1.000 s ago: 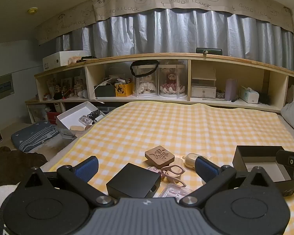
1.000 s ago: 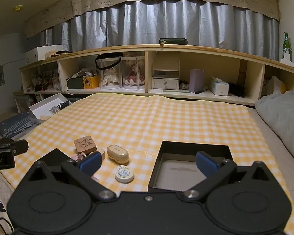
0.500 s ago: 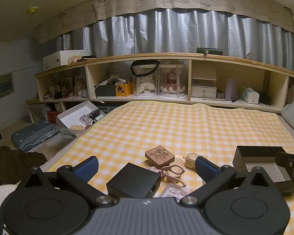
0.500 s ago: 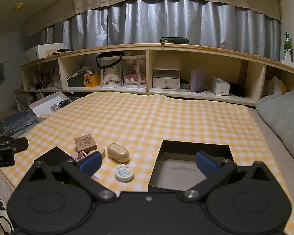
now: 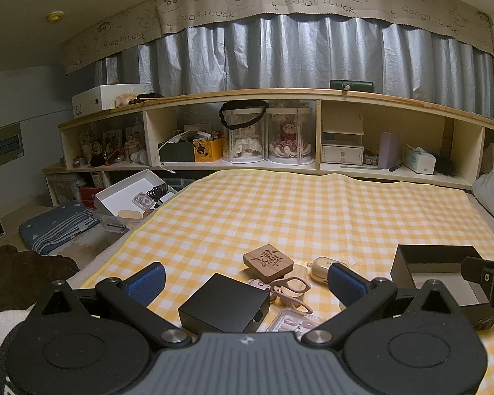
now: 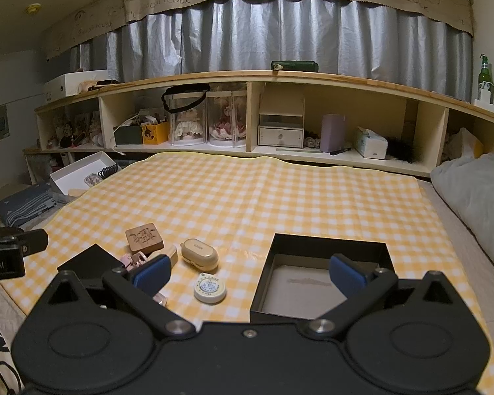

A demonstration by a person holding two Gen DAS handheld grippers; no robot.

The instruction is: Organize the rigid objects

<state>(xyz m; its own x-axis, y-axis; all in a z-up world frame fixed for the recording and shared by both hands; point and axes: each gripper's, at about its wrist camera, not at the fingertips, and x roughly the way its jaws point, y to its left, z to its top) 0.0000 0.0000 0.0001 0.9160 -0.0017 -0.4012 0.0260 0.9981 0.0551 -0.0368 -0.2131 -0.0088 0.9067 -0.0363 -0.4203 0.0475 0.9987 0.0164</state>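
On the yellow checked cloth point(image 5: 280, 210) lie a black box lid point(image 5: 224, 304), a carved wooden block point(image 5: 268, 261), pink scissors point(image 5: 288, 288), a beige earbud case point(image 6: 200, 253), a round white tape measure point(image 6: 210, 288) and a clear case with pink items point(image 5: 293, 322). An open black box point(image 6: 322, 276) stands to the right. My left gripper point(image 5: 245, 281) hovers open above the lid and scissors, holding nothing. My right gripper point(image 6: 248, 271) is open too, between the tape measure and the black box. The right gripper's tip shows at the left view's right edge point(image 5: 487, 279).
A long wooden shelf point(image 6: 280, 112) with doll cases, a drawer unit, tissues and a purple cup runs along the back under grey curtains. A white box point(image 5: 128, 194) with small items sits off the cloth's left edge. A grey pillow point(image 6: 477, 194) lies at right.
Both views have shifted only slightly; the right gripper has drawn a little closer to the objects. Nothing was grasped or moved.
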